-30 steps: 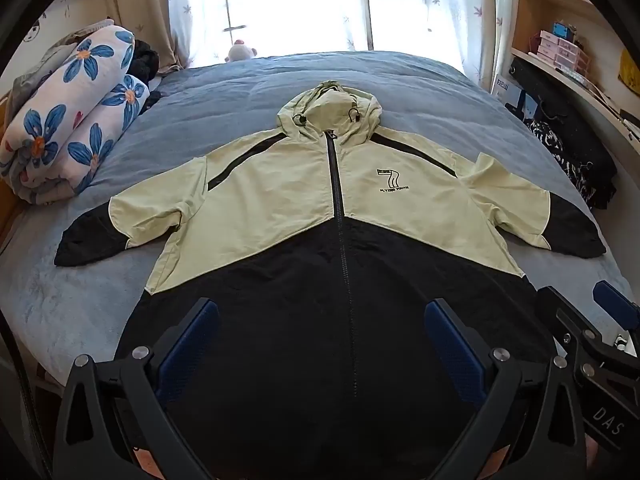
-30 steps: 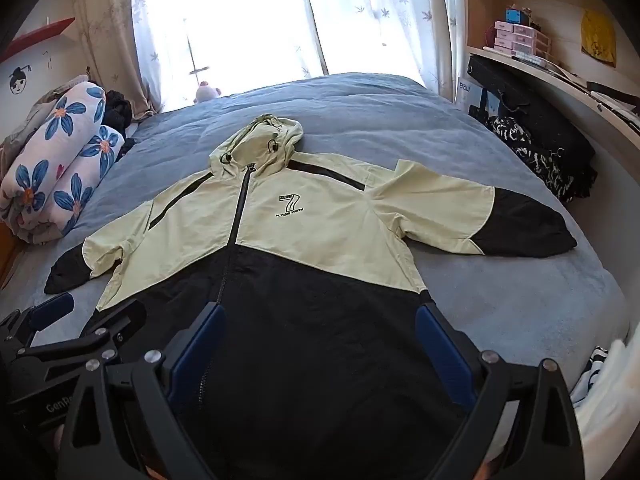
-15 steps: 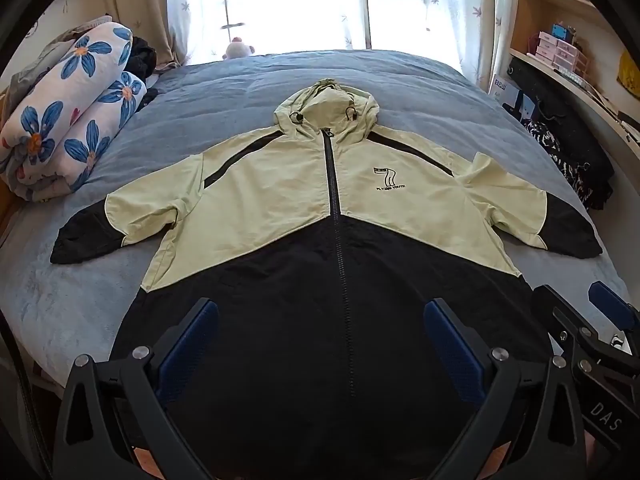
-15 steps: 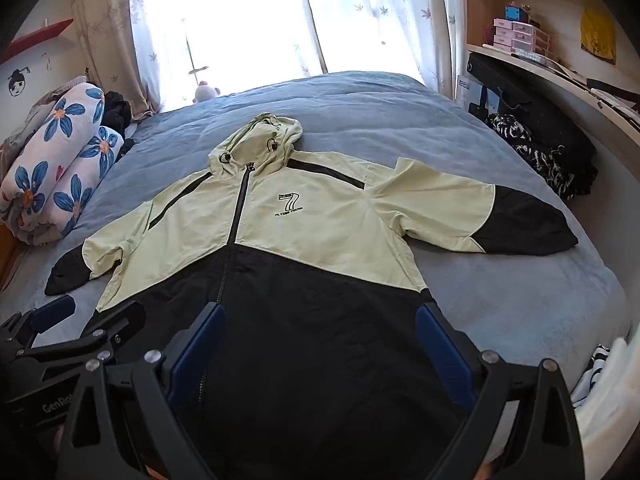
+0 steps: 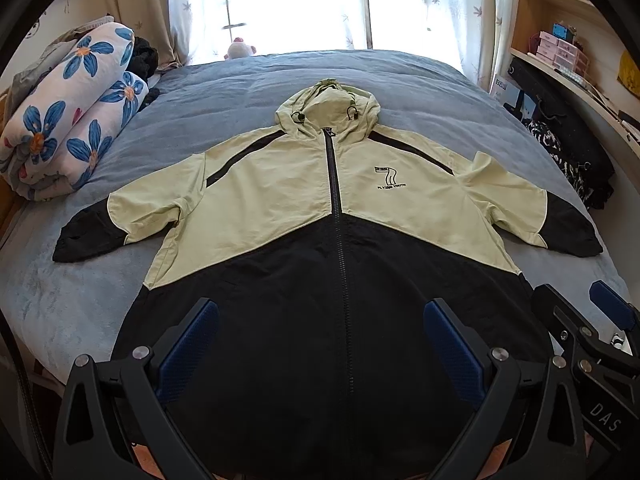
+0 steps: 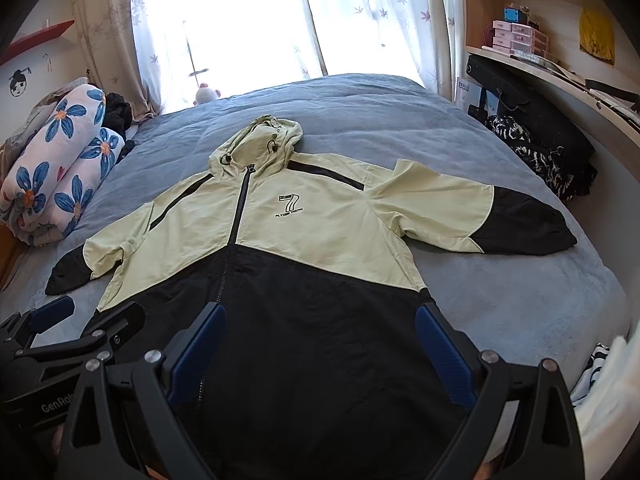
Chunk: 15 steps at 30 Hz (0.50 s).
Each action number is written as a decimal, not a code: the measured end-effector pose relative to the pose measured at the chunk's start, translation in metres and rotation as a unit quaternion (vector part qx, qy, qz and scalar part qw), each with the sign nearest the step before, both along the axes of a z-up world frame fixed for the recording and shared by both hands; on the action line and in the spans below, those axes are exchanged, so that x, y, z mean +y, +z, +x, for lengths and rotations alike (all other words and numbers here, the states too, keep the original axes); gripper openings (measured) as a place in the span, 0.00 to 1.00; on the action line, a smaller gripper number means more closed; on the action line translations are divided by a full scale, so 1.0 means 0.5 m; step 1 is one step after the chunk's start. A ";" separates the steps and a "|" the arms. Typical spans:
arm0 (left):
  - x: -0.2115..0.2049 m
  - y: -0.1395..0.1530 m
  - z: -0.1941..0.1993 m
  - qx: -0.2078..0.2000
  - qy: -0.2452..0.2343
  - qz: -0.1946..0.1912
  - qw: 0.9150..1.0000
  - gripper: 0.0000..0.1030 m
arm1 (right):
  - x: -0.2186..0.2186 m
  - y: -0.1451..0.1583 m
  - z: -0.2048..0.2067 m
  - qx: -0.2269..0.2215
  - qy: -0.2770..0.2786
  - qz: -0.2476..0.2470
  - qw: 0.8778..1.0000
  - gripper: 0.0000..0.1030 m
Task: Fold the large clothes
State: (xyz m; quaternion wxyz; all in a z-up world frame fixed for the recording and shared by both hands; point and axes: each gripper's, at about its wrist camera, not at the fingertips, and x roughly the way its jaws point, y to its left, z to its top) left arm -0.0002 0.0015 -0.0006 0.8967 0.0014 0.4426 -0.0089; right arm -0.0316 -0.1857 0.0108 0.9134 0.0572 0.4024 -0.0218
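- Jacket [image 5: 332, 240]: pale green over black, zipped shut, front up, spread flat on the bed [image 5: 400, 80]. Hood [image 5: 328, 108] points toward the window; hem lies nearest the cameras.
- Both sleeves out to the sides, black cuffs resting on the blanket. Left sleeve [image 5: 120, 220] bunched a little at the armpit; right sleeve [image 6: 472, 216] lies smoother.
- Nothing folded yet, by the look of it.
- Left gripper [image 5: 320, 344]: jaws wide, nothing between them, hanging above the black lower panel. Right gripper [image 6: 320, 344]: also wide and empty, just beside the left.
- Change over the last second: very little. Jacket has not shifted; both views have drifted only slightly. Reads as a pause to line up before the first fold.
- Likely next: each gripper out to a sleeve or side edge to bring it in over the body.
- Around: rolled floral quilt [image 5: 68, 120] at the bed's left edge, dark clothes [image 6: 536, 152] at the right, well clear of the jacket.
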 end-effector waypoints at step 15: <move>0.005 0.005 -0.009 0.001 0.000 0.003 1.000 0.98 | 0.004 -0.005 -0.001 0.004 -0.001 0.001 1.000 0.93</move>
